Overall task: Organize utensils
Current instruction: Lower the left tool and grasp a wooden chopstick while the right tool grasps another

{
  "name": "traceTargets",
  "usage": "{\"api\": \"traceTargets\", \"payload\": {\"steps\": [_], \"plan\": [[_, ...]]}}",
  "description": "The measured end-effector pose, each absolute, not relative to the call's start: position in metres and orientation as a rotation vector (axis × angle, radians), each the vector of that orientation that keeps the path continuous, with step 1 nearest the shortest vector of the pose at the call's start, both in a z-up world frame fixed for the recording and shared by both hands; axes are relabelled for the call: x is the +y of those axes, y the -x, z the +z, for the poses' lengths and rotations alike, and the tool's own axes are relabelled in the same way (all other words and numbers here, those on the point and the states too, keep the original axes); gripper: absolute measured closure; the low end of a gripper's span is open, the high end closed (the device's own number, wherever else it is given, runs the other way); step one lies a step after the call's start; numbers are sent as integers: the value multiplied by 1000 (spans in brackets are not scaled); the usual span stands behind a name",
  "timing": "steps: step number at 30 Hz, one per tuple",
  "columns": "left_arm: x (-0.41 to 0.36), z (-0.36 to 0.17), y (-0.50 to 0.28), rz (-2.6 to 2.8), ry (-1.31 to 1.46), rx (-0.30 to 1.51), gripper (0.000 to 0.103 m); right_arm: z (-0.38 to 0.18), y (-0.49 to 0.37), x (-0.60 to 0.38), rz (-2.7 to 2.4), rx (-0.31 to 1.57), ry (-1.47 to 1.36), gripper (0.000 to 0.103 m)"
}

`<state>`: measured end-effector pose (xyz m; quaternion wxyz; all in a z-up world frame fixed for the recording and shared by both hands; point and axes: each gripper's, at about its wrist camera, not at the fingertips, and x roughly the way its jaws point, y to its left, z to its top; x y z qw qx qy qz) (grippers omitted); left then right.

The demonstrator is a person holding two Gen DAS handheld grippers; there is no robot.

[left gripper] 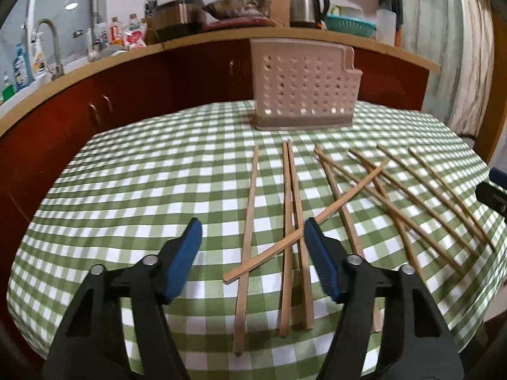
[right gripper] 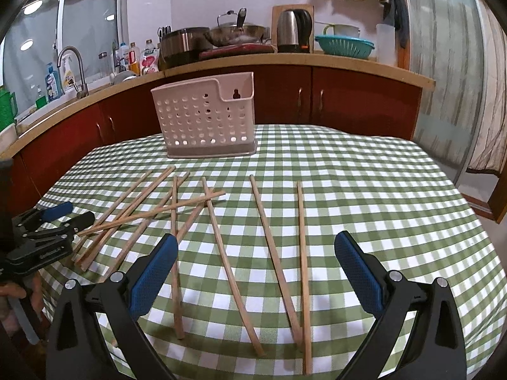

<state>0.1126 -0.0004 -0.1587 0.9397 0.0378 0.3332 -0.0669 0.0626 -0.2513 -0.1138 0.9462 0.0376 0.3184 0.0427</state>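
Several wooden chopsticks [left gripper: 293, 221] lay scattered on the green-checked tablecloth [left gripper: 142, 171], long, thin and pale brown, some crossing, in front of the perforated white utensil holder [left gripper: 304, 85]. The left gripper [left gripper: 253, 231] hovered with fingers apart, gripping nothing. The right gripper [right gripper: 255, 247] spread wide above two chopsticks.
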Motion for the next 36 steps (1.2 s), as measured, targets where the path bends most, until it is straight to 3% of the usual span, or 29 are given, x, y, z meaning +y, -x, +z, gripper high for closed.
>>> {"api": "traceTargets", "payload": {"steps": [6, 14, 18, 30, 36], "plan": [[5, -176, -122, -160, -110, 738, 48, -120, -69, -253, 100, 663, -90, 7], [0, -179, -119, -273, -77, 767, 82, -121, -72, -252, 104, 665, -94, 7], [-8, -178, -115, -274, -99, 767, 88, -119, -73, -252, 100, 656, -97, 7], [-4, -176, -105, -271, -97, 773, 90, -120, -72, -251, 108, 661, -100, 7], [-3, -175, -100, -290, -100, 759, 96, -120, -71, -251, 110, 661, -100, 7]]}}
